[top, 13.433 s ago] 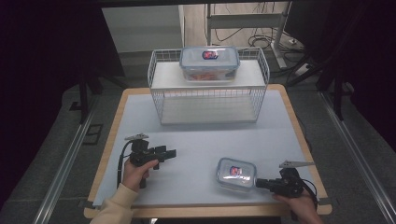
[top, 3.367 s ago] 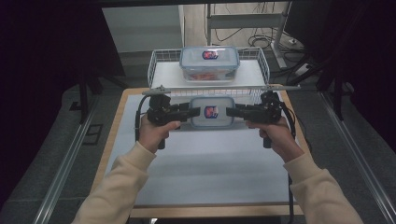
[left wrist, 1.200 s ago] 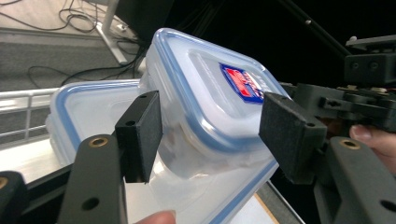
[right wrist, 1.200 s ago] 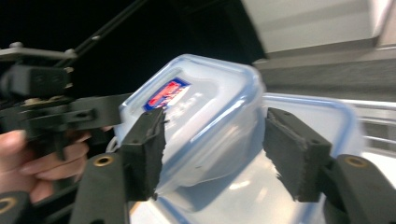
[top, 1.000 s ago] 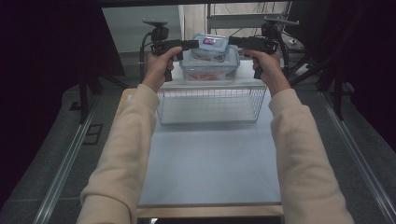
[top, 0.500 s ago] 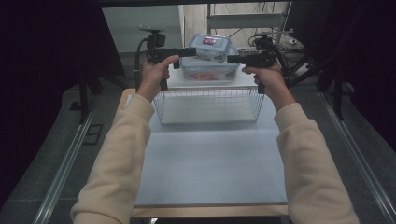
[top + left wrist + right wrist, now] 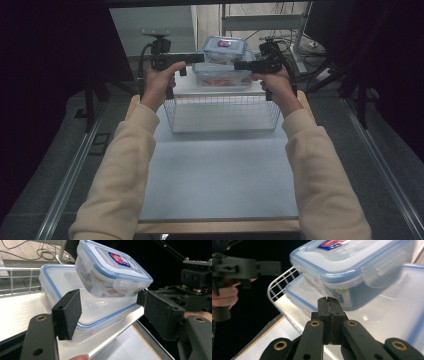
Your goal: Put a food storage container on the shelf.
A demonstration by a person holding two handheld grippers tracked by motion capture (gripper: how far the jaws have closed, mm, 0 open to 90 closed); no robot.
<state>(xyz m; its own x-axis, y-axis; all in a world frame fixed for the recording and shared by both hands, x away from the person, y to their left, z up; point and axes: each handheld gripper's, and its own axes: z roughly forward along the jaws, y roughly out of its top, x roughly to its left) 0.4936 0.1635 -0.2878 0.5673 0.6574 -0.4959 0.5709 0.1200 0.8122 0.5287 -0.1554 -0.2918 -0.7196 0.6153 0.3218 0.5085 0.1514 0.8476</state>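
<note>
The high camera sits above the person's side, looking forward and down across the worktop (image 7: 220, 175) to the wire rack (image 7: 222, 112) at its far end. Each gripper camera rides close behind its own jaws, facing inward from opposite sides. All three share the small box (image 7: 225, 49) (image 7: 112, 270) (image 7: 352, 262) tilted on the big box (image 7: 222, 77) (image 7: 62, 285) (image 7: 392, 315).

— What's the small container (image 7: 224, 49) like?

— Clear plastic, blue-rimmed snap lid with a red label. It sits tilted on top of the large container (image 7: 220, 76), one end lifted.

— And the large one?

— Also clear with a blue-rimmed lid, flat, lying level on the wire shelf (image 7: 222, 107) at the desk's far edge, roughly centred on the shelf top.
</note>
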